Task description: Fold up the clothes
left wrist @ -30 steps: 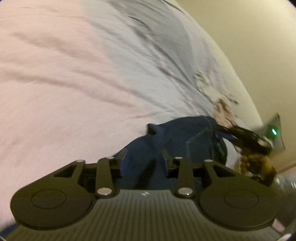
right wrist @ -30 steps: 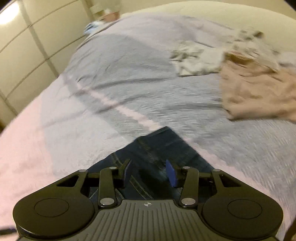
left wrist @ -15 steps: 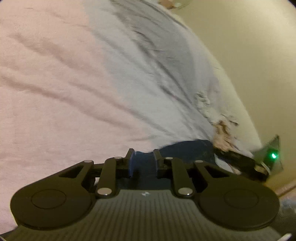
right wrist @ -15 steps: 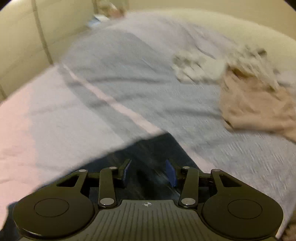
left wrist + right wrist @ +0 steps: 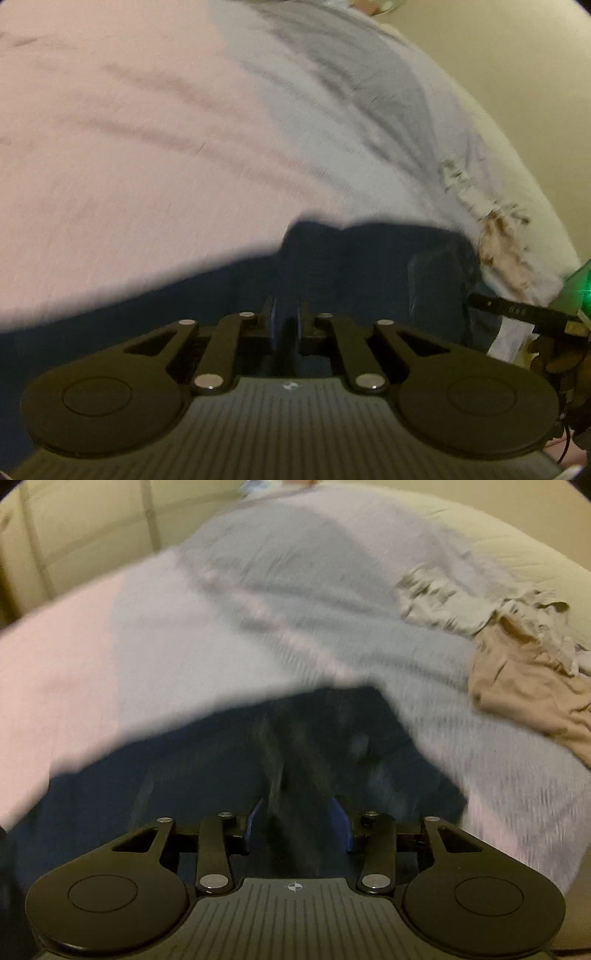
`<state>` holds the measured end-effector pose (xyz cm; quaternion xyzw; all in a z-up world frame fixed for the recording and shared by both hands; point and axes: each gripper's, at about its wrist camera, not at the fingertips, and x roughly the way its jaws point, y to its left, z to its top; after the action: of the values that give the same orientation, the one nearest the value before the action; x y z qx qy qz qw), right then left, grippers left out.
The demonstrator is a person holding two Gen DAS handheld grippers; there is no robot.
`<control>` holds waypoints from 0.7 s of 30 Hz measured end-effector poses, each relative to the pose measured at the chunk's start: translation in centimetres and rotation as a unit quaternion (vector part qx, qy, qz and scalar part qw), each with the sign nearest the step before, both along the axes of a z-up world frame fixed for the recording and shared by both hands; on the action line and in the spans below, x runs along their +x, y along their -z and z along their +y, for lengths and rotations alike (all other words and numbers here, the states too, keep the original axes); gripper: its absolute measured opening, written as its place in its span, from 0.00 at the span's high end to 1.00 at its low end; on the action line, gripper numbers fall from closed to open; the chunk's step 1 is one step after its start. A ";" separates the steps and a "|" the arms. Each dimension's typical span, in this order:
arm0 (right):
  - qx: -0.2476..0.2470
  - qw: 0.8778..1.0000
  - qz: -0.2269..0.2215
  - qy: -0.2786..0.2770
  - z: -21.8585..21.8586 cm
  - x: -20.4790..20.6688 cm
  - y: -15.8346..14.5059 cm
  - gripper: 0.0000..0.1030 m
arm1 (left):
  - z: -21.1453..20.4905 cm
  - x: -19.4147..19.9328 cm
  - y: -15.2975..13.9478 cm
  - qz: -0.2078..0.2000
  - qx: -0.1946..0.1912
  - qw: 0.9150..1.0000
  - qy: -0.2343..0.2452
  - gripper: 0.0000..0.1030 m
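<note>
Dark blue jeans lie on a bed and fill the lower part of both views, blurred by motion. My left gripper is closing. Its pads stand almost together and pinch a fold of the denim between them. In the right wrist view the jeans spread under and between the fingers of my right gripper. Its blue pads stand well apart and no pad visibly presses the cloth. Where the denim passes between them is smeared.
The bedspread is pink on the left and grey-blue beyond. A beige garment and a crumpled grey garment lie at the right. A panelled wall stands at the left. A hand shows at the right edge.
The left jaws went from open to nearly together on the denim. Both grippers moved across the bed, and the jeans now take up more of each view.
</note>
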<state>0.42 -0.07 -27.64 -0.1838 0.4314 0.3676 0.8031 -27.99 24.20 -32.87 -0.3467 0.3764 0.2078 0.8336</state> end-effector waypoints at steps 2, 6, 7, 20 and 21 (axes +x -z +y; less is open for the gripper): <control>-0.027 1.000 -0.002 -0.015 -0.7 -1.4 2.4 0.57 | -1.7 -1.3 1.1 0.037 -0.004 0.999 -0.033 0.95; -0.019 0.999 -0.015 -0.037 -1.7 -3.0 1.2 0.57 | -5.9 -3.5 -1.0 0.062 0.006 0.993 -0.104 0.94; -0.009 0.999 -0.007 -0.040 -2.2 -3.3 0.4 0.57 | -7.2 -3.9 -2.0 0.071 0.012 0.991 -0.113 0.94; -0.007 0.988 0.049 -0.144 -13.2 -11.9 -13.4 0.57 | -25.6 -11.1 -17.7 0.131 0.068 0.975 -0.165 0.71; 0.000 0.988 0.046 -0.151 -14.0 -12.4 -14.5 0.57 | -26.8 -11.7 -18.9 0.130 0.077 0.974 -0.170 0.71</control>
<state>-12.02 -14.07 -13.09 -0.2297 0.4358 0.4923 0.7177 -39.72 -2.59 -13.95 -0.3102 0.3999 0.4179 0.7544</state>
